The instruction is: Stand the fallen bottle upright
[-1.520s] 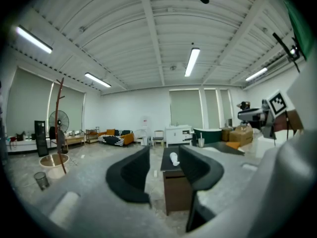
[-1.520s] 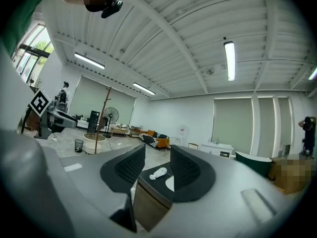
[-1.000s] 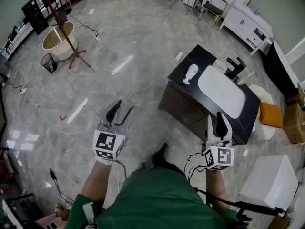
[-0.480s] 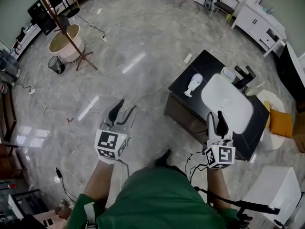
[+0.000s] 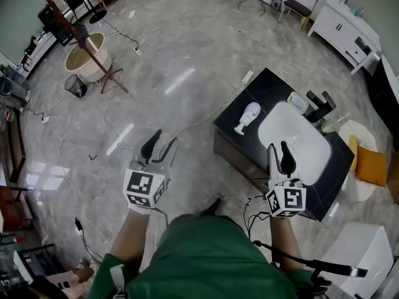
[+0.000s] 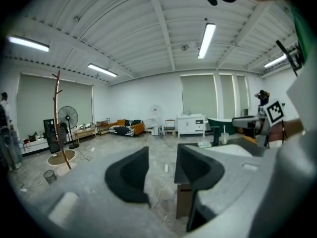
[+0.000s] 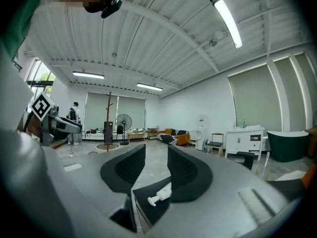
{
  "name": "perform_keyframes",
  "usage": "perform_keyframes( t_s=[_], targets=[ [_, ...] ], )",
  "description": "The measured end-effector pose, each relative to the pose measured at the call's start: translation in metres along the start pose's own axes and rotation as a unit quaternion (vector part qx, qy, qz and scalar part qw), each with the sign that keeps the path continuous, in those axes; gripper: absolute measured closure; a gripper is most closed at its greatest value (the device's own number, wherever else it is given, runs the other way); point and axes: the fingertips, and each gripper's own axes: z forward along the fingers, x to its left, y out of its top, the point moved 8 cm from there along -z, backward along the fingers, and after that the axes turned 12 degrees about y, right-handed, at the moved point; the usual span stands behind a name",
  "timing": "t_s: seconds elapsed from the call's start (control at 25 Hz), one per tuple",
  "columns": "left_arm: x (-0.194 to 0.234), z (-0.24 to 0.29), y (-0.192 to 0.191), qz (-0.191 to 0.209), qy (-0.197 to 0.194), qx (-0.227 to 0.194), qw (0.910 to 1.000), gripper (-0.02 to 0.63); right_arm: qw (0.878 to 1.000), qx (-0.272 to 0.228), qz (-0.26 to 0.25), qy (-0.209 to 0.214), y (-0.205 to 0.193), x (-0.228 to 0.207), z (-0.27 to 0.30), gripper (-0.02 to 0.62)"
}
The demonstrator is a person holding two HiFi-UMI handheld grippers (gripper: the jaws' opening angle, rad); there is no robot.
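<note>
A white pump bottle [image 5: 249, 114] lies on its side on the black counter [image 5: 262, 87], left of the white oval sink [image 5: 293, 143]. My right gripper [image 5: 280, 153] hovers over the counter's near edge, open and empty. In the right gripper view the bottle [image 7: 161, 194] lies beyond the open right gripper [image 7: 156, 158], its pump toward me. My left gripper [image 5: 156, 147] is open over the floor, left of the counter and well away from the bottle. The left gripper [image 6: 162, 158] holds nothing, and the counter's corner [image 6: 184, 190] shows past its right finger.
A soap dish [image 5: 298, 102] and a black faucet [image 5: 320, 104] stand behind the sink. Cables trail over the marble floor. A coat stand [image 5: 80, 35], a beige tub [image 5: 85, 58] and a wire bin [image 5: 78, 86] are far left. A white box [image 5: 358, 253] sits lower right.
Both grippers and I have moved toward the counter. It and the bottle now lie nearer, and the right gripper has come over the counter's near edge. Both stay open.
</note>
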Motion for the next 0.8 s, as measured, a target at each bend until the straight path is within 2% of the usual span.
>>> perform_keyframes(
  t_s=[0.2,0.48,0.8],
  targets=[
    [-0.02,0.017,0.002,0.004,-0.006,0.008,0.9999,0.41,1.0,0.001,0.007,0.004,-0.005,-0.022,0.0,0.456],
    [-0.041,0.036,0.012,0.012,-0.029,0.005,0.9995,0.41,1.0,0.003,0.029,-0.012,-0.013,-0.04,-0.014,0.456],
    [-0.055,0.077,0.016,0.028,-0.066,0.001,0.9974,0.414,0.998,-0.001,0.022,-0.05,-0.011,-0.061,-0.022,0.456]
  ],
)
